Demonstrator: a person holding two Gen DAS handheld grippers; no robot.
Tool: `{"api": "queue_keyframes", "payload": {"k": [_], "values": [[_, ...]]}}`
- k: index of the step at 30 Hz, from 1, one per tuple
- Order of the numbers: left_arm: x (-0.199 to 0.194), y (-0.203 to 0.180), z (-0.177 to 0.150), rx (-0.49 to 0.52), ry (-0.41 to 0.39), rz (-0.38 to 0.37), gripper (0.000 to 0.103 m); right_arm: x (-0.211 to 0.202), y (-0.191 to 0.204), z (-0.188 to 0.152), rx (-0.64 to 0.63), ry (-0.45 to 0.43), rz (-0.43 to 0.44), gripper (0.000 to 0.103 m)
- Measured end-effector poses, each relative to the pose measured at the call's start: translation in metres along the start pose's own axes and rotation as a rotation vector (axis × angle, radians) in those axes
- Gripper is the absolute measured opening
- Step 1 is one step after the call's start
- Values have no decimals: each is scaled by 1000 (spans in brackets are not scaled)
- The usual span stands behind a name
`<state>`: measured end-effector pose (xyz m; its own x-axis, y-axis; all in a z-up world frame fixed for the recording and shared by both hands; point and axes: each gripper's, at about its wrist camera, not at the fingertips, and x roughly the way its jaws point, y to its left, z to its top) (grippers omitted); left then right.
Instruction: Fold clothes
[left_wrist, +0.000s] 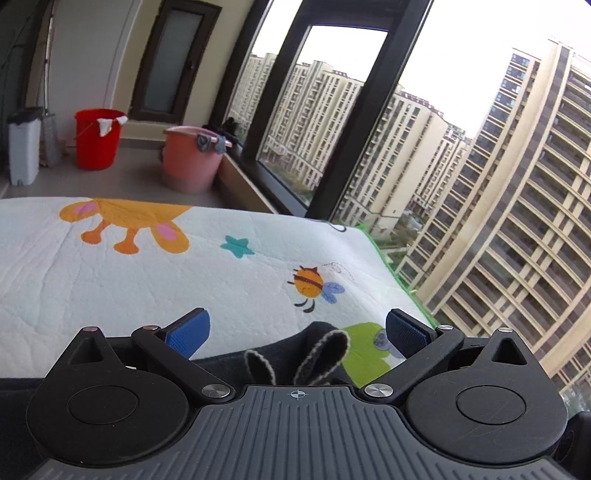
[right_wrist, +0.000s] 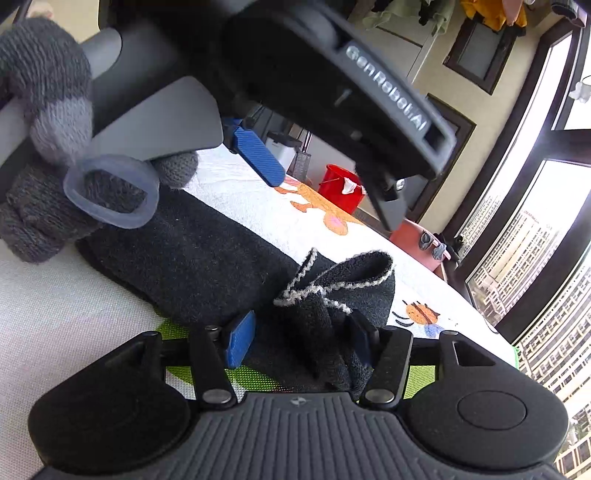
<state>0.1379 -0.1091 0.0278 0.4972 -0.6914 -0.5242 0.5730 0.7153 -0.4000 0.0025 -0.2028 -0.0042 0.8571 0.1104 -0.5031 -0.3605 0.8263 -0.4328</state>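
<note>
Right wrist view, your right gripper (right_wrist: 299, 345) half spread around the dark knit garment (right_wrist: 207, 266), pads off it, on the cartoon-print mat (right_wrist: 258, 199), your left gripper (left_wrist: 297, 332) spread wide above.

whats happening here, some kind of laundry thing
A person with a claw in each gloved hand is folding a dark knit garment on a white cartoon-print mat. The right claw is part open around the bunched, white-stitched edge of the garment; its right finger is against the cloth, the left stands clear. The left claw is wide open above the garment, holding nothing.
</note>
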Motion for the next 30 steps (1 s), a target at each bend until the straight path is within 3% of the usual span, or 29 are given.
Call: {"api": "queue_keyframes", "payload": {"k": [2,5,8,12,15,17,18,22,25,27,29,30], "values": [[15,-7,-2,45,56,47,103,-1,4,0,-5,1,-9,56],[48,-3,-11,112,127,319,103,-5,5,-2,-3,0,-10,57],[52,24,-19,36,129,281,103,-15,0,-6,1,-5,14,58],[44,37,-21,12,111,301,103,-38,-22,-13,117,-1,147,75],[33,42,-23,-8,104,292,103,-52,-57,-25,383,-7,260,74],[30,45,-24,-17,98,289,103,-53,-92,-40,655,-17,329,58],[30,45,-24,-22,94,289,103,-48,-111,-49,806,-20,356,46],[28,46,-25,-34,89,283,103,-19,-141,-72,1095,-14,331,45],[27,51,-25,-66,75,264,103,11,-132,-86,1208,5,379,54],[23,54,-25,-97,64,250,103,31,-116,-86,1258,15,422,54],[15,58,-25,-134,54,255,103,34,-105,-74,1181,0,379,50],[12,59,-25,-146,51,258,103,34,-99,-67,1138,-8,355,40]]}}
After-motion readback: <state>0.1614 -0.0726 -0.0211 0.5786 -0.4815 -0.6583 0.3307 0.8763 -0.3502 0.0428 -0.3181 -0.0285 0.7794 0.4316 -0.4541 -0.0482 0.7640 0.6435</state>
